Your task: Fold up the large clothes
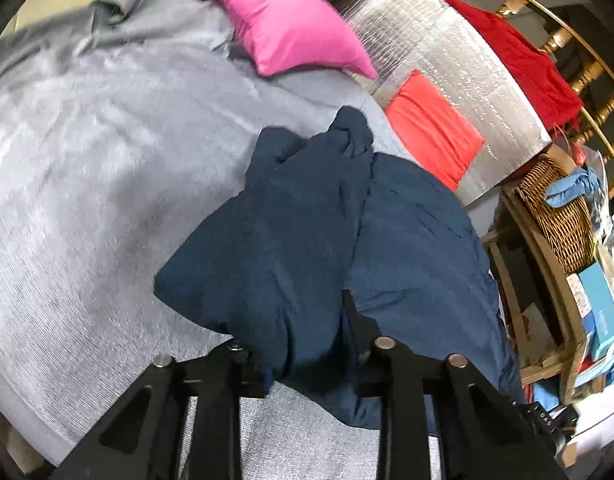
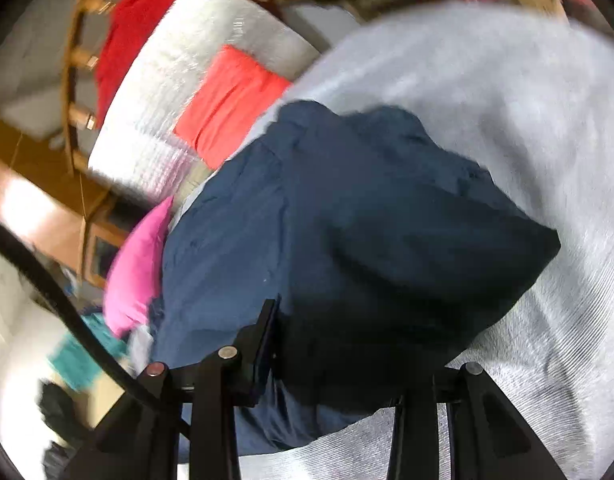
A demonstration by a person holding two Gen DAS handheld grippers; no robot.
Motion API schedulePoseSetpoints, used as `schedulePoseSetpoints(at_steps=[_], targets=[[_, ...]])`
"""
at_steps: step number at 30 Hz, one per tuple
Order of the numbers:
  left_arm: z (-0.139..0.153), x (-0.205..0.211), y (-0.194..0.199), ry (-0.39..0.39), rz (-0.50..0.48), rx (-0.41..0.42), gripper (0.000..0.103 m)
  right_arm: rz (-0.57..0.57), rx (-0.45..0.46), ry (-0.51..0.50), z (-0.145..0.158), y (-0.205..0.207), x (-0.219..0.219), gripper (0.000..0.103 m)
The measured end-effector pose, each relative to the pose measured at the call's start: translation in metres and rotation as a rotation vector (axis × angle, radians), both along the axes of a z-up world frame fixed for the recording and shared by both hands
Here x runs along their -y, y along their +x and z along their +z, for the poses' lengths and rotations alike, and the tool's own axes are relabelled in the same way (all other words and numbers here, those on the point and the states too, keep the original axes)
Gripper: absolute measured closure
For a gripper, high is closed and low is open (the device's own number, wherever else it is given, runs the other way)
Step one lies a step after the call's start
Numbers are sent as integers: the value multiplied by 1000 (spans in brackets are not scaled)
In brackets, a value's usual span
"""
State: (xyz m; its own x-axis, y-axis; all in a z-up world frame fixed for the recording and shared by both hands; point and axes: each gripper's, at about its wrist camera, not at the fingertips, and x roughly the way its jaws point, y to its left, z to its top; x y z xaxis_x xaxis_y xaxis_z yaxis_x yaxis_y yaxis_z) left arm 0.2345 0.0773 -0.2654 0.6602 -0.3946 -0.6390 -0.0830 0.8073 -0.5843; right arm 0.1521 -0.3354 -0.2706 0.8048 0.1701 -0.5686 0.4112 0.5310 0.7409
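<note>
One navy garment (image 1: pixel 307 220) (bunched), gripped by two tongs (image 1: pixel 307 354) (image 2: pixel 335 364).

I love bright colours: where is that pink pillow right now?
In the left wrist view the pink pillow lies at the top centre on the grey cover, beyond the navy garment and left of the silver mat.

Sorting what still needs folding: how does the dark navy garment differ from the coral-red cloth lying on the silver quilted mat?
The dark navy garment is bunched and lifted, with folds hanging; the coral-red cloth lies flat as a neat rectangle. The navy garment is clamped by the left gripper and the right gripper; nothing touches the coral-red cloth. The navy garment is over the grey bedcover, the coral-red cloth on the silver quilted mat. Both are plain, unpatterned fabric.
</note>
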Motion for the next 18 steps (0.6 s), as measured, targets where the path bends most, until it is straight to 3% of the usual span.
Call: schedulePoseSetpoints(at_steps=[1, 2, 3, 5, 7, 9, 10, 12, 16, 18], targets=[[-3, -1, 2, -9, 7, -20, 62, 2, 0, 18, -2, -3, 3, 64], [-7, -2, 4, -31, 9, -47, 45, 7, 1, 35, -4, -2, 5, 64], [-12, -4, 7, -53, 11, -81, 25, 15, 1, 59, -6, 1, 6, 57], [-19, -7, 9, -122, 14, -101, 24, 3, 4, 150, -17, 4, 10, 46], [-16, -8, 8, -146, 16, -76, 26, -11, 29, 241, -27, 3, 16, 46], [-10, -5, 9, -145, -7, -40, 53, 3, 34, 232, -24, 4, 17, 50], [-7, -4, 8, -119, -4, -26, 56, 5, 37, 214, -22, 3, 15, 55], [-6, -6, 6, -131, 8, -9, 74, 6, 53, 149, -14, 1, 11, 62], [5, -8, 0, -137, -4, 41, 81, 20, 75, -81, 19, 2, -11, 68], [11, -10, -4, -138, -11, 54, 82, 25, 82, -140, 28, 1, -18, 68]])
